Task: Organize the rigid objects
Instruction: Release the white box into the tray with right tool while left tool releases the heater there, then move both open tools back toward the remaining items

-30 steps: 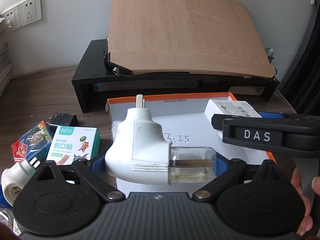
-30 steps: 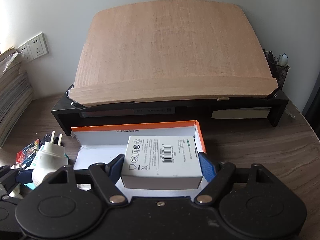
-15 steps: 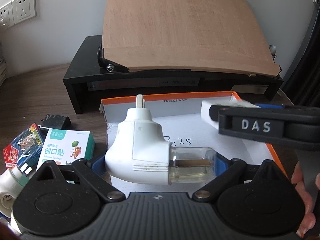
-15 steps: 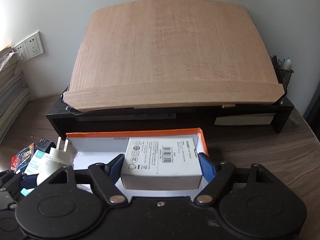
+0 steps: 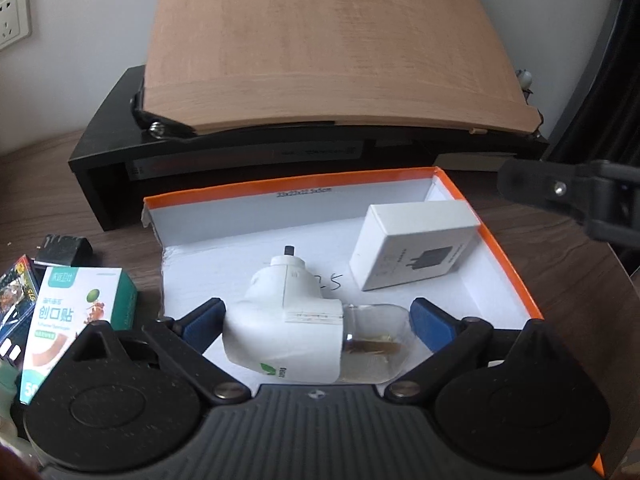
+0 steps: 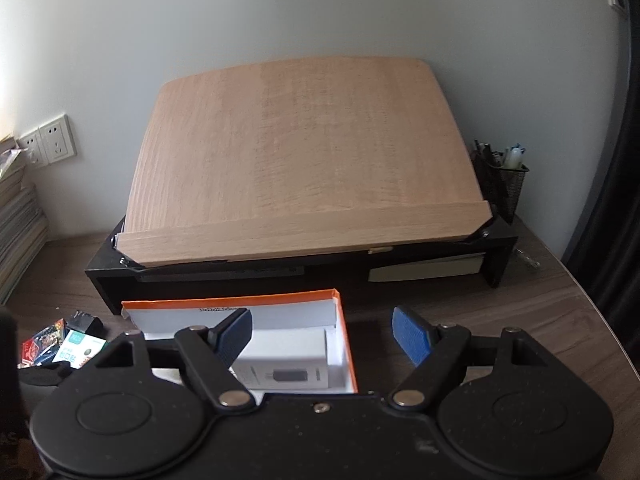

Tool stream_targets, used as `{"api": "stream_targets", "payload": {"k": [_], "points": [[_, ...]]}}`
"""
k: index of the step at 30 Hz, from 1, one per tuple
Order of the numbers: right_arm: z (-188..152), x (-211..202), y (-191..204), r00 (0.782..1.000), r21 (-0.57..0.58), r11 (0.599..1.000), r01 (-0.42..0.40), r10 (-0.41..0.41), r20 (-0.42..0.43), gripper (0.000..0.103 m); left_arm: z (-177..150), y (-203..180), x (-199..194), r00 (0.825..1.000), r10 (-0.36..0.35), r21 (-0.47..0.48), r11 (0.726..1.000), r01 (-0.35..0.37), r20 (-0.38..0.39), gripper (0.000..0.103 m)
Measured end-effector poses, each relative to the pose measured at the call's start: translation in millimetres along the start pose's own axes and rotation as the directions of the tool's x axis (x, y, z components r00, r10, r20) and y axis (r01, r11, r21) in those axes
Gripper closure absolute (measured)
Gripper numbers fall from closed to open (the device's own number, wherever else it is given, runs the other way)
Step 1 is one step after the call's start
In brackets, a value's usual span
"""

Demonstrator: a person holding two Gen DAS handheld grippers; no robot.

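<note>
An orange-rimmed white box tray [image 5: 506, 256] lies on the wooden desk. A white plug-in device with a clear bottle [image 5: 304, 332] lies inside it, between the spread fingers of my open left gripper [image 5: 316, 320], which do not touch it. A white charger box [image 5: 416, 252] lies in the tray's right part; it also shows in the right wrist view [image 6: 284, 372]. My right gripper [image 6: 324, 332] is open and empty, raised above the tray's right edge [image 6: 348, 344].
A black monitor riser [image 5: 104, 156] with a tilted wooden board [image 5: 328, 48] stands behind the tray. A green bandage box [image 5: 68, 320], a black adapter [image 5: 64, 248] and a card pack [image 5: 16, 300] lie left of the tray. A mesh pen holder [image 6: 504, 184] stands at the back right.
My left gripper opened and let the white plug-in device down into the tray. My right gripper opened, left the charger box in the tray, and lifted back and away.
</note>
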State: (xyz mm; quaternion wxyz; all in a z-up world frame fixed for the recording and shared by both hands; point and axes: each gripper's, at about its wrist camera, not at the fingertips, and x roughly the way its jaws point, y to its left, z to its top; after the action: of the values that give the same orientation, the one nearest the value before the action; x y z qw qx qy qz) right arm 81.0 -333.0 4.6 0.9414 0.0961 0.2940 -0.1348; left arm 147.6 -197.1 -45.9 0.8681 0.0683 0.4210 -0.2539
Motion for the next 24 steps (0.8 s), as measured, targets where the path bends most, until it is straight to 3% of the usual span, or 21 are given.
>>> {"api": "stream_targets", "payload": {"k": [7, 24], "points": [[-8.0, -27.1, -6.7, 0.999, -0.004, 1.0, -0.026, 0.026, 0.028, 0.011, -5.6, -6.4, -33.9, 0.999, 0.017, -0.032, 0.999, -0.015, 0.048, 0.001], [-41.8, -66.1, -6.9, 0.988, -0.046, 0.987, -0.154, 0.153, -0.015, 0.009, -53.3, 4.0, -107.9, 0.972, 0.219, -0.183, 0.962, -0.201, 0.081, 0.0]]}}
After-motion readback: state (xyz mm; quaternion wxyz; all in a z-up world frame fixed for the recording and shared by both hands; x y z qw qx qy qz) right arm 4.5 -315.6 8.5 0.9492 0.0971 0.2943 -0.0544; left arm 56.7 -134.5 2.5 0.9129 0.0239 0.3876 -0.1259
